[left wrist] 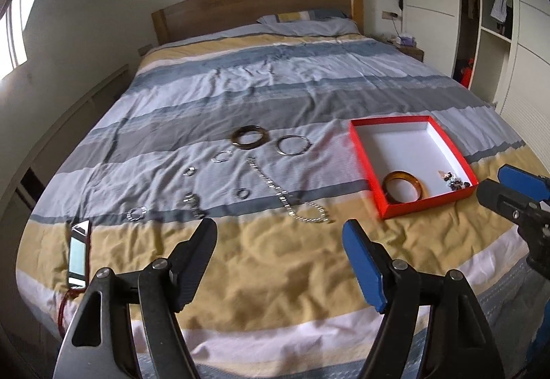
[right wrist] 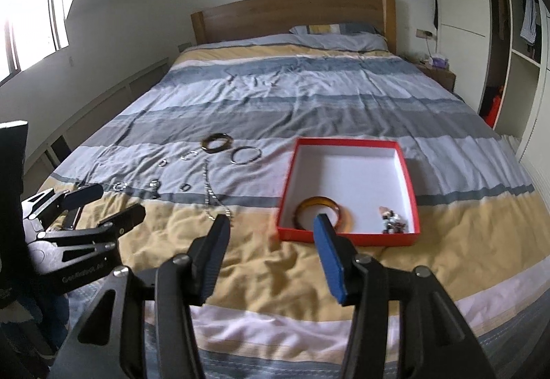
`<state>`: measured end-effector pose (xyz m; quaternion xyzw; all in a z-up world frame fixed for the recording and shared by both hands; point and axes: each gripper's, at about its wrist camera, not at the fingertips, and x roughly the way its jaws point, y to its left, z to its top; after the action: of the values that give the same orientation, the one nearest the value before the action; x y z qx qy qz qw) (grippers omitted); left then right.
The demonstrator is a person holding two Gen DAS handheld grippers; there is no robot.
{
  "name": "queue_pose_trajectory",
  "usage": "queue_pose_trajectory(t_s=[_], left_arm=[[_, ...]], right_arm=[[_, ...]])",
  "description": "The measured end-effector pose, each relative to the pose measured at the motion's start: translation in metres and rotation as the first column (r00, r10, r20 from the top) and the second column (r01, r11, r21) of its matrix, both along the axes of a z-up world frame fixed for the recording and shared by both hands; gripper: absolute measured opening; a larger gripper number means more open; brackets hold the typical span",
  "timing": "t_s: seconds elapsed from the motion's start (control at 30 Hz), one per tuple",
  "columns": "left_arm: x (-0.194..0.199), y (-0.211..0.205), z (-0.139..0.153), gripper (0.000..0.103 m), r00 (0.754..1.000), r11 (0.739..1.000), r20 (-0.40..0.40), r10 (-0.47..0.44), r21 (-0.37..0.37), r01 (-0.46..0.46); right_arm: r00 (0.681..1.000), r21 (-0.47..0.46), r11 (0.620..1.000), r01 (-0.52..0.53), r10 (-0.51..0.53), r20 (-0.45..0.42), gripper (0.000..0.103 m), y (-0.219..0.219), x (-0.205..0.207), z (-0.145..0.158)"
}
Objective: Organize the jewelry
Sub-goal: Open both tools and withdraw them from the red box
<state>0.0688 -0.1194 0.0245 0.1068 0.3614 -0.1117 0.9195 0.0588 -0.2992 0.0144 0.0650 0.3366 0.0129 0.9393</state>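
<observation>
**Q:** What does the figure show?

**A:** A red box (left wrist: 453,152) lies on a striped bedspread (left wrist: 275,86). Inside it, along the near wall, are an amber bangle (left wrist: 405,185) and a small heap of beads (left wrist: 453,180). Left of the box lie the loose pieces: a dark bangle (left wrist: 248,137), a thin silver bangle (left wrist: 294,145), a chain (left wrist: 285,196) and several small rings. A phone (left wrist: 78,250) lies furthest left of the box.

**Q:** And the grippers?

**A:** The left gripper (left wrist: 280,231) is spread wide and empty, hovering short of the chain. The right gripper (right wrist: 273,224) is likewise released and empty, just before the box's near wall.

**Q:** How is the next pick best done?

**A:** Probably with the left gripper on the chain, the nearest piece left of the box. Pinch it at a bunched section, pressing lightly into the soft cloth, and lift slowly so the trailing end does not snag neighbouring rings.
</observation>
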Motion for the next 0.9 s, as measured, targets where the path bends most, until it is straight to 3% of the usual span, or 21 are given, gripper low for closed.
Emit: queue_pose_trajectory(t_s=[0.43, 0.9], left_arm=[[-0.033, 0.077, 0.013, 0.080, 0.994, 0.993, 0.039, 0.103, -0.059, -0.101], [-0.062, 0.134, 0.021, 0.084, 0.978, 0.977, 0.080, 0.193, -0.112, -0.184]], right_arm=[[0.999, -0.030, 0.999, -0.035, 0.036, 0.023, 0.053, 0.056, -0.020, 0.015], [0.994, -0.071, 0.993, -0.094, 0.097, 0.045, 0.058, 0.103, -0.043, 0.026]])
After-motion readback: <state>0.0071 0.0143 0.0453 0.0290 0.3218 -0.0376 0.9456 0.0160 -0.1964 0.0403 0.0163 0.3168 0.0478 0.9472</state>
